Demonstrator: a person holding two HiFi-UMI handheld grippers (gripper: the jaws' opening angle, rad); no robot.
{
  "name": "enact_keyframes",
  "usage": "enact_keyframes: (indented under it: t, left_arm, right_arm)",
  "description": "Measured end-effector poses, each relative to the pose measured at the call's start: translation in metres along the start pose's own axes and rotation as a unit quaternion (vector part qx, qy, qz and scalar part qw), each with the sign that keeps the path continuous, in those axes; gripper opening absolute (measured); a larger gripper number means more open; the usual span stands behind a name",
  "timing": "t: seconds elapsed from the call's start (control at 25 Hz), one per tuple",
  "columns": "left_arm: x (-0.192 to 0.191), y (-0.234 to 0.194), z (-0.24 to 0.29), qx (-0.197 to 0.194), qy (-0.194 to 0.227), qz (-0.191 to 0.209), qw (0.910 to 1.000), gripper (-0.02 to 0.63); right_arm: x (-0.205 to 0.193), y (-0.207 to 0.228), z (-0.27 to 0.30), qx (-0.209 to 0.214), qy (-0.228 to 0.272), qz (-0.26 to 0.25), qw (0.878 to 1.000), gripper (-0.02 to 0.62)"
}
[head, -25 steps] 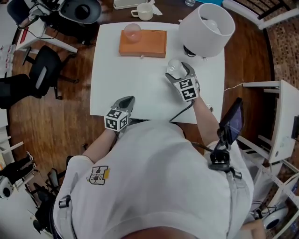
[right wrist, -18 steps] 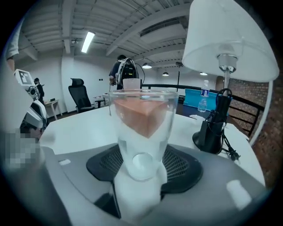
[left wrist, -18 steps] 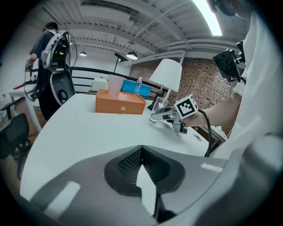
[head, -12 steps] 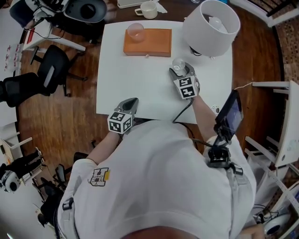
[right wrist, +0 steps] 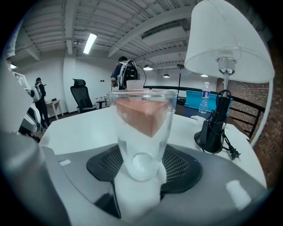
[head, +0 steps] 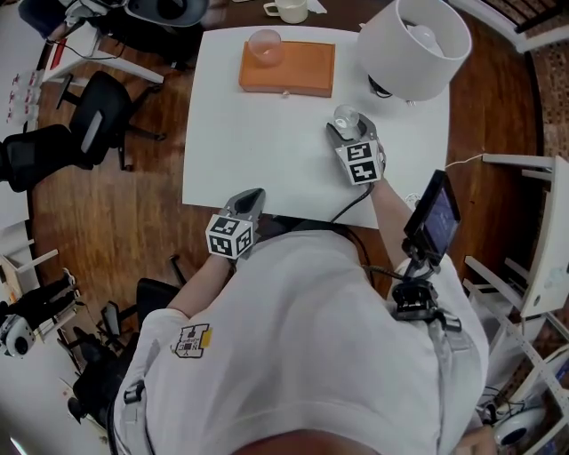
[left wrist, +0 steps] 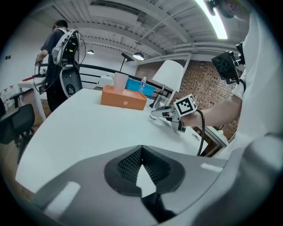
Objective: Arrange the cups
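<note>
A clear glass point(right wrist: 142, 132) stands upright on the white table point(head: 258, 133), right of the middle, with my right gripper point(head: 343, 126) shut on its lower part; both pads press its sides. Through the glass an orange box point(head: 289, 69) shows, lying at the table's far side. A pale pink cup point(head: 265, 44) stands on the box's left end, also in the left gripper view point(left wrist: 120, 81). My left gripper point(head: 251, 194) is shut on nothing, hovering at the table's near edge, left of the right one. Its pads point(left wrist: 128, 164) meet.
A white table lamp point(head: 414, 46) with a black base and cord point(right wrist: 214, 132) stands at the far right corner, close to the glass. A white mug point(head: 290, 9) sits beyond the table. Office chairs point(head: 89, 124) stand on the wooden floor at the left. People stand far off.
The right jaws have narrowed onto the clear glass, which stays in its place. The left gripper has drifted slightly along the table's near edge.
</note>
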State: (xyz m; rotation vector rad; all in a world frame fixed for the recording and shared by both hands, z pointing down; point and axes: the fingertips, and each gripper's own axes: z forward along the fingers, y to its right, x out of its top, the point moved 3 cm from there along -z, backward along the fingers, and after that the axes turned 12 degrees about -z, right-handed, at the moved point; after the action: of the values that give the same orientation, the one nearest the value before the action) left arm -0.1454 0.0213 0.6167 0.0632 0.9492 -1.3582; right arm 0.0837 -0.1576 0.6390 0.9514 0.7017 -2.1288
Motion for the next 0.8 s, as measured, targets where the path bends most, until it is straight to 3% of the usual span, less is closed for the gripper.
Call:
enact_keyframes:
  t: [0.36,0.8]
  left_arm:
    - [-0.004,-0.025,-0.014,-0.033,0.01,0.004,0.9994,0.0]
    - [0.017,-0.067,-0.047,-0.075,0.043,-0.006,0.9962,0.0]
  right_arm:
    - [0.027,-0.027,-0.016,-0.006,0.001,-0.004,1.0,0.267]
    - [0.135,-0.011,-0.015,-0.042,0.038,-0.011,0.998,0.268]
